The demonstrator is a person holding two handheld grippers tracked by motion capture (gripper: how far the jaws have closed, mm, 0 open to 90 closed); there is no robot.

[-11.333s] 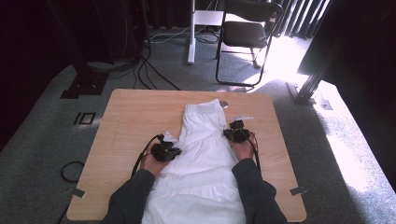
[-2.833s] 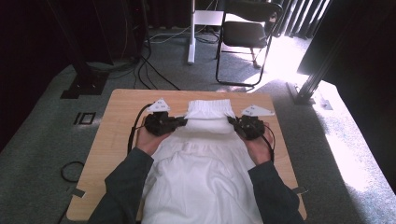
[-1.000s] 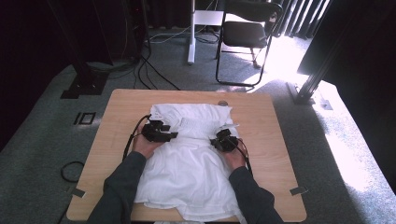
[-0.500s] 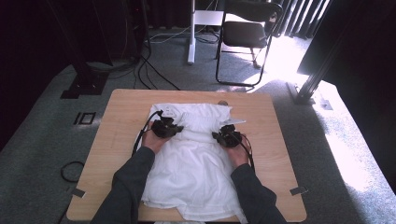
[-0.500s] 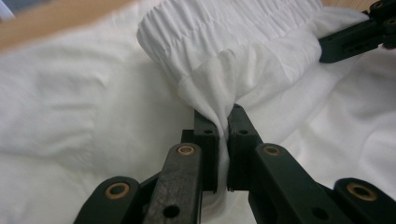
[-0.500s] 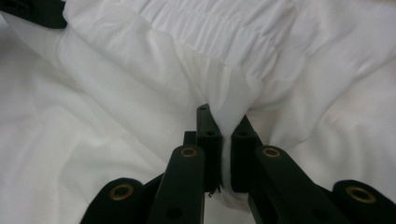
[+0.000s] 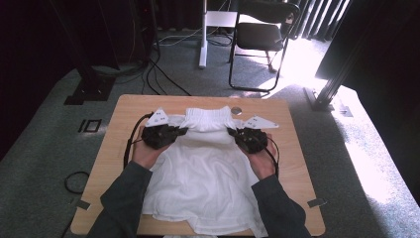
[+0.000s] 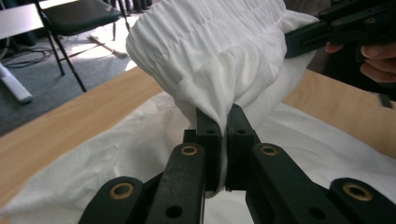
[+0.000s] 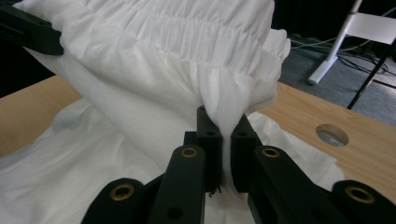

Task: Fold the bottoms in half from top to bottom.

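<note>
From the high view, the left tongs sit at the left end of the gathered waistband of a white garment, and the right tongs sit at its right end, so the band is stretched between them near the far edge of the counter. The rest of the cloth spreads flat toward the person's sleeves. Just beyond the band, a round grommet hole lies in the counter's top.

The left gripper view adds what the high view cannot: the left tongs are clamped on a pinched fold of the cloth, which is lifted clear of the layer below. The right gripper view shows the right tongs likewise clamped on the shirred band, with the grommet hole to their right.
</note>
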